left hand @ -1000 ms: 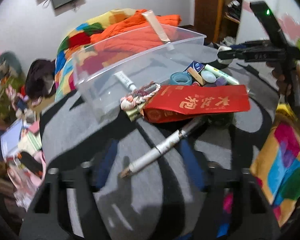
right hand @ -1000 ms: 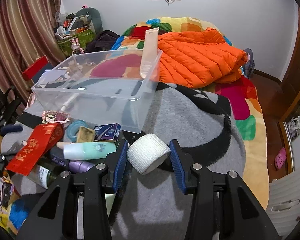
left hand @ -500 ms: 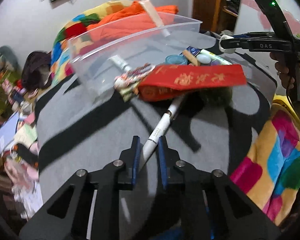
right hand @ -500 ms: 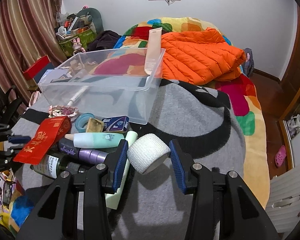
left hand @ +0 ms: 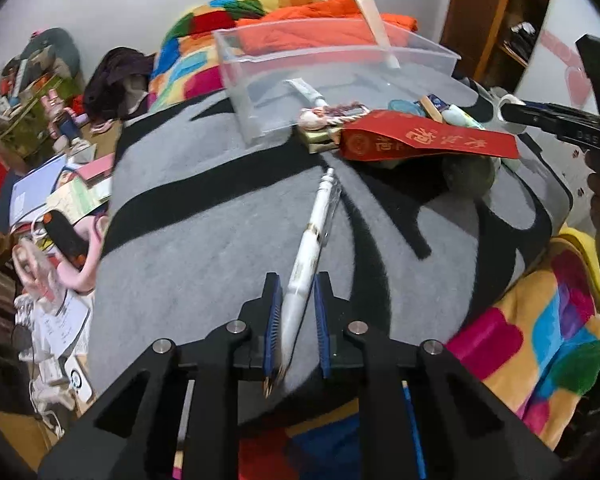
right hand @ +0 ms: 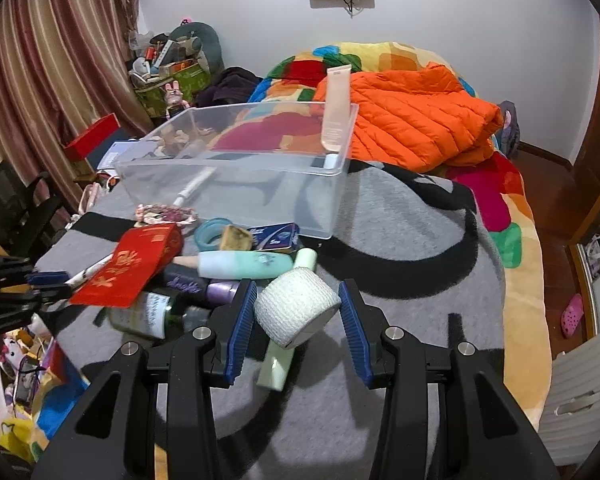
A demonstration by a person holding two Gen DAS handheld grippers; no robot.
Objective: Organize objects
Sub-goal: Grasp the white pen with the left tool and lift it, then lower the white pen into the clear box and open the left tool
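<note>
My left gripper (left hand: 296,300) is shut on a white pen (left hand: 310,240) that points away over the grey and black blanket (left hand: 204,220). My right gripper (right hand: 296,308) is shut on a white bandage roll (right hand: 296,306), held above the blanket. A clear plastic bin (right hand: 236,168) stands behind a pile of objects; it also shows in the left wrist view (left hand: 332,68). It holds a white tube (right hand: 192,188) and a beige tube (right hand: 336,108) leaning on its corner. The pile includes a red envelope (right hand: 136,264), a teal bottle (right hand: 244,266) and a blue box (right hand: 276,236).
A dark glass bottle (right hand: 152,316), a purple bottle (right hand: 220,290) and a pale green tube (right hand: 280,360) lie under my right gripper. An orange jacket (right hand: 416,128) lies behind the bin. Papers and clutter (left hand: 56,200) cover the floor to the left of the bed.
My left gripper has closed on the white pen and lifted its near end, turning it to point away. My right gripper has drifted left over the pile with the bandage roll.
</note>
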